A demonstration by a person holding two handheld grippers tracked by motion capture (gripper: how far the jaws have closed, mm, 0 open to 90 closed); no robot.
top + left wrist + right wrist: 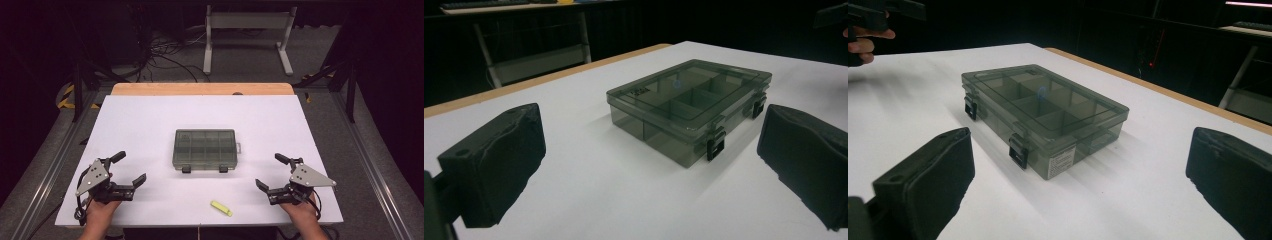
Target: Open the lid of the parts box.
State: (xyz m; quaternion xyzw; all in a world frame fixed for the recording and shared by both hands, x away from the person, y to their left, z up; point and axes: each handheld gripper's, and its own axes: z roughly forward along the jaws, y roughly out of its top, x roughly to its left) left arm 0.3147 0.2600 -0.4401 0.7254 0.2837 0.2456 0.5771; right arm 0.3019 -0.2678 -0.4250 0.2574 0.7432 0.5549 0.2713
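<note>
Both grippers, left [131, 169] at seven o'clock and right [270, 171] at five o'clock of closed compartment box [204, 148], jaws spread wide, empty; yellow marker [221, 208] nearby.

The box [205, 149] is a flat, rectangular organiser of smoky, see-through grey plastic, lying level on the white table at the centre of the high view. Its lid is down, and two black latches [186, 169] sit on the long side toward the bottom of the frame. Inner walls split it into compartments, visible through the lid. A small label [1062, 161] sits on one short side.
</note>
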